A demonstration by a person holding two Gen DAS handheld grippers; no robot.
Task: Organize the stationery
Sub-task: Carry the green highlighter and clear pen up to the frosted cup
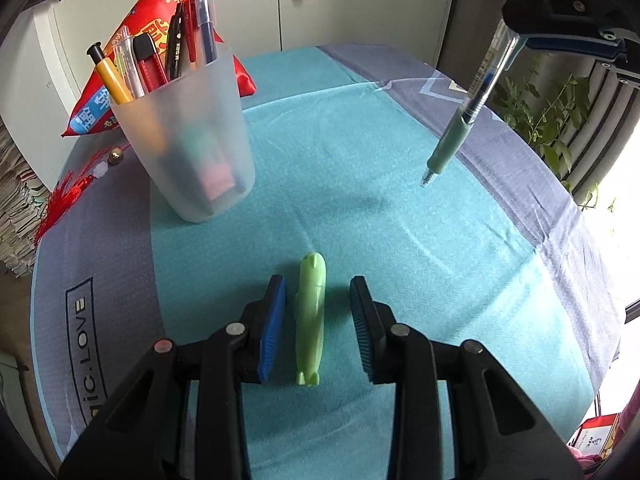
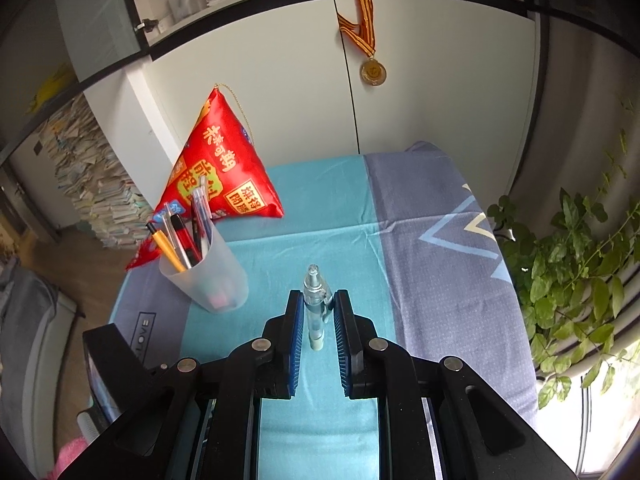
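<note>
Left gripper [image 1: 318, 308]: hanging low over the table [image 1: 460, 260] with its jaws standing apart, one on each side of the green pen [image 1: 310, 320], not touching it.
Green pen: lying on the teal cloth at the near middle, pointing far and near.
Right gripper [image 2: 316, 312]: gripping the clear pen [image 2: 316, 304] near its clip end, held above the table on the right.
Clear pen: hanging tilted in the air, tip pointing down toward the cloth, well apart from the green pen.
Cup [image 1: 192, 136]: standing upright at the far left, holding several pens.
Red pouch [image 2: 220, 176]: sitting just behind the cup.
</note>
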